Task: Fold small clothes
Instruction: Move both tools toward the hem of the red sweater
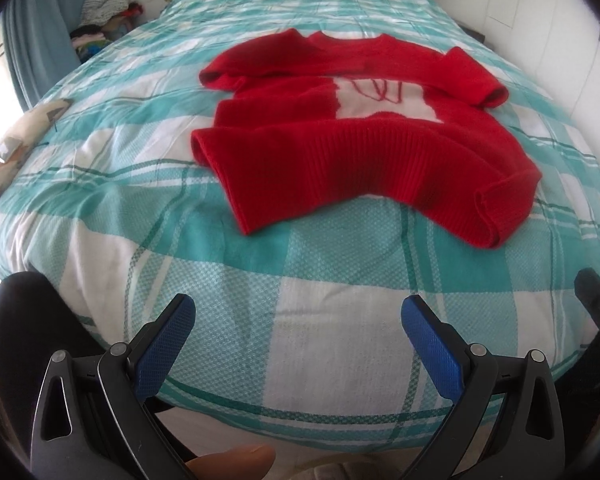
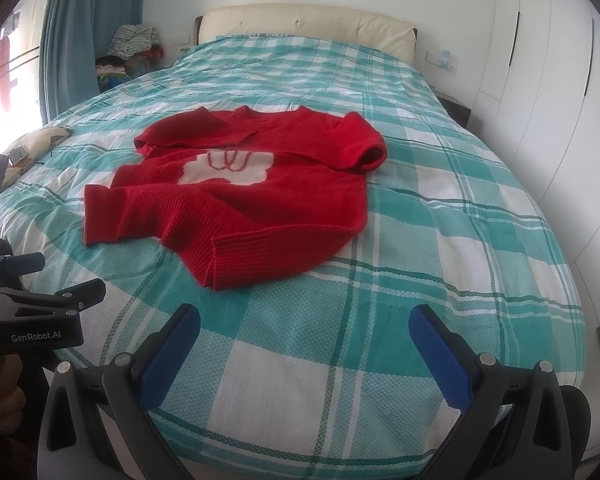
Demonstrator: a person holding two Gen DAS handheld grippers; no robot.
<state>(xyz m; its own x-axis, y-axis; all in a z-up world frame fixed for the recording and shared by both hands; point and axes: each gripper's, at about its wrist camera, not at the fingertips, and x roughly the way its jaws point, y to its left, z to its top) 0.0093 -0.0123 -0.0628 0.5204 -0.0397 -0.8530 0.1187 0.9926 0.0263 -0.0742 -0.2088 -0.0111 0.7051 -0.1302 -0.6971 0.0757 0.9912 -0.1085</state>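
A red knit sweater [image 1: 340, 152] with a white patch on its chest lies rumpled in the middle of each frame, on a bed [image 1: 340, 340] covered in teal-and-white check. One sleeve is folded across the upper chest, and the ribbed hem points toward the bottom of the frame, curled up at its lower right corner in the left wrist view.

Around it: a patterned cushion [image 1: 8, 148] sits at the bed's edge at the left of the frame, a heap of clothes [image 2: 134, 46] is piled in the upper left corner beside a blue curtain [image 2: 88, 28], a cream padded headboard [image 2: 308, 24] closes the top, and white wardrobe doors [image 2: 548, 80] run down the right side, close to the bed's edge. Nothing lies between the grippers and the sweater; a broad band of bare check cover fills the lower centre of both frames, and open cover also shows on either side of the garment.

The left gripper [image 1: 298, 320] hovers over the bed's near edge, its blue pads spread wide and holding nothing. The right gripper [image 2: 304, 330] is likewise wide apart and empty, well short of the hem. The left one also shows at the lower left of the right wrist view.
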